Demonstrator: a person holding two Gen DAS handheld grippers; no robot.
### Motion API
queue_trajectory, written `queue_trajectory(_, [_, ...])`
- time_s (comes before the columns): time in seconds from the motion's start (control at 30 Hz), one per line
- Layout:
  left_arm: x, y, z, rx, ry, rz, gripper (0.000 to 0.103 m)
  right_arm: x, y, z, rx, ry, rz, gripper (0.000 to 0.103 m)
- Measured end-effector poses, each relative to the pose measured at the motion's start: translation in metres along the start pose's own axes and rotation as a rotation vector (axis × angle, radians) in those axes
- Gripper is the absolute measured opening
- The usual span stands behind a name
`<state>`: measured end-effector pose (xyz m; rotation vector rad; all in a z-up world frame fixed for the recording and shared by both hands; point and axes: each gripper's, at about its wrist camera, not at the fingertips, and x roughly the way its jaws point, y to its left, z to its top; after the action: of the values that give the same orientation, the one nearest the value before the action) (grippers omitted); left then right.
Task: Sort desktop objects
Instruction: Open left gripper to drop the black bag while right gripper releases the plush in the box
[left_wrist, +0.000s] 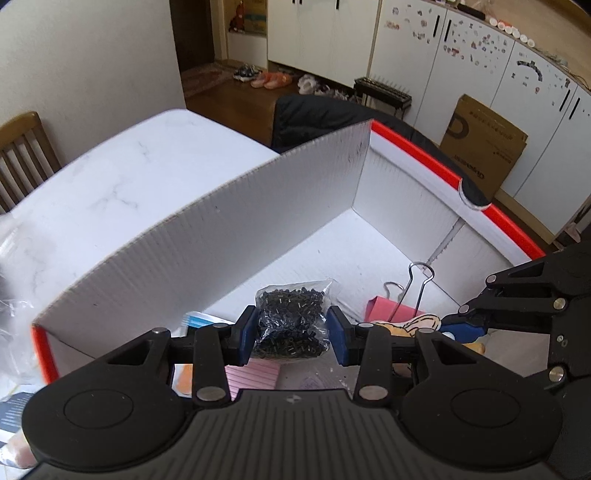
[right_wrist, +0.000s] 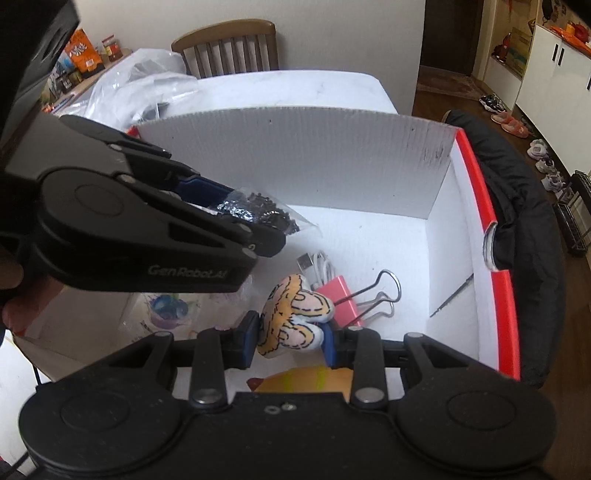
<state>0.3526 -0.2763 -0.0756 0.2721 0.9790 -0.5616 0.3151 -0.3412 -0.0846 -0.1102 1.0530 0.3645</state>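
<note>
Two claws carry small items over a white corrugated box with a red rim on the marble-look worktop.

The left claw, at lower centre of its own view, is clenched on a clear bag of tiny black parts. The right claw grips a soft cream-and-orange cartoon toy with dashed black outlines. Beneath, at mid-frame, lie a pink binder clip and a white cable.

Box on the table, binder clip inside beside my plush toy, chair behind.
</note>
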Motion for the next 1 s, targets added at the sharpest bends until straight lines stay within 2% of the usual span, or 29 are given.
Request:
queue_trajectory(0.6, [0.025, 0.0, -0.004, 0.011, 0.135, -0.006, 0.041, 0.008, 0.002, 0.002, -0.009, 0.06, -0.02, 0.035])
queue_trajectory(0.77, [0.025, -0.002, -0.002, 0.01, 0.144, -0.008, 0.042, 0.006, 0.0, 0.002, -0.008, 0.066, -0.014, 0.038])
queue_trajectory(0.83, [0.022, -0.002, -0.002, 0.011, 0.129, -0.006, 0.054, 0.003, -0.002, 0.002, -0.008, 0.062, -0.007, 0.042])
queue_trajectory(0.9, [0.017, -0.001, -0.002, 0.001, 0.106, -0.009, 0.06, -0.001, -0.002, 0.002, -0.01, 0.052, -0.006, 0.045])
queue_trajectory(1.0, [0.008, 0.001, -0.002, -0.011, 0.082, -0.023, 0.06, -0.008, -0.003, 0.0, -0.006, 0.038, 0.001, 0.048])
